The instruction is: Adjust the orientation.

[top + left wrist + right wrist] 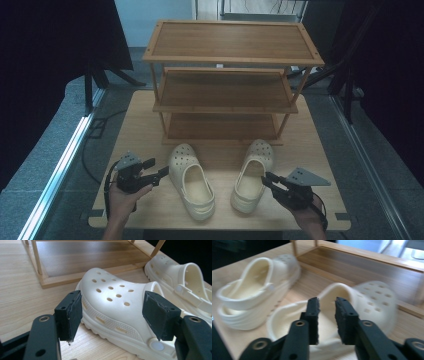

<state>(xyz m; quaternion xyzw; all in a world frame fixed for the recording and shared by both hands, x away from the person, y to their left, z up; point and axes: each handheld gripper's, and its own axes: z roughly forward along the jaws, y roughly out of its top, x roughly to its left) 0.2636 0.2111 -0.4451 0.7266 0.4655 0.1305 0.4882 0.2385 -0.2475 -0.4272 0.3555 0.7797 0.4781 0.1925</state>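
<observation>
With the left gripper (161, 174) wide apart beside the left clog (191, 181) and the right gripper (267, 178) narrowed, empty, at the right clog (253, 175), we'd pinch each collar squarely before lifting toward the rack (227, 80).

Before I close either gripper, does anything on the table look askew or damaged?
Only small things. The two cream clogs are splayed: the left clog toes left, the right clog toes right, heels closer together. The left gripper's pads have frayed edges. The wooden rack stands square, shelves bare.
</observation>
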